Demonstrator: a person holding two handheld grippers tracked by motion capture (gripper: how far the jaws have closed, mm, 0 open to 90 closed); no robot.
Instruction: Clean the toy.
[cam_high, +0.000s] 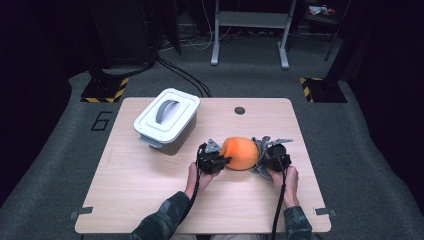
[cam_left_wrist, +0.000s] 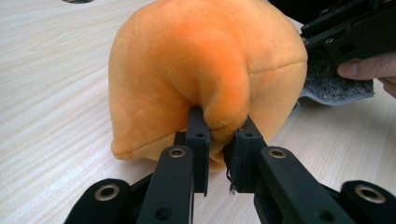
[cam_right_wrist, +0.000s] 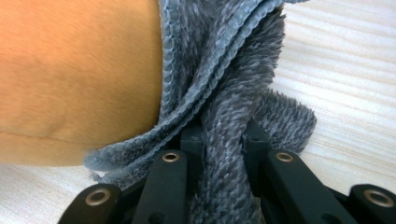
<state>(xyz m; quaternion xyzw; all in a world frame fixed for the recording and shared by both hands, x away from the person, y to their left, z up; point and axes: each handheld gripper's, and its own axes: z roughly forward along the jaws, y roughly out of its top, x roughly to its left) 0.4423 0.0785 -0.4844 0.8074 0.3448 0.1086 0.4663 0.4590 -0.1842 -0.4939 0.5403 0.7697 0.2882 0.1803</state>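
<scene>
Bench (cam_high: 150, 200) of pale wood grain stands on grey carpet (cam_high: 350, 130) in a dim room. Black-and-yellow striped feet (cam_high: 106, 91) sit on the floor beyond its far corners, black cables (cam_high: 187, 77) run across the carpet, and a pale metal frame (cam_high: 250, 30) stands farther back. A "6" (cam_high: 102, 120) is marked on the floor at the left.

On the bench's far left part sits a white lidded box (cam_high: 166, 117) with a grey handle, well apart from the work. A small dark round spot (cam_high: 239, 110) lies near the far edge.

Near the middle of the bench rests an orange cushion (cam_high: 240, 153), with a grey cloth (cam_high: 263, 152) against its right side. The left gripper (cam_left_wrist: 219, 140) is clenched on a pinched fold of the cushion's plush. The right gripper (cam_right_wrist: 223, 140) is clamped on a bunched strand of the cloth, just beside the cushion. Nothing stands between the box and the cushion.
</scene>
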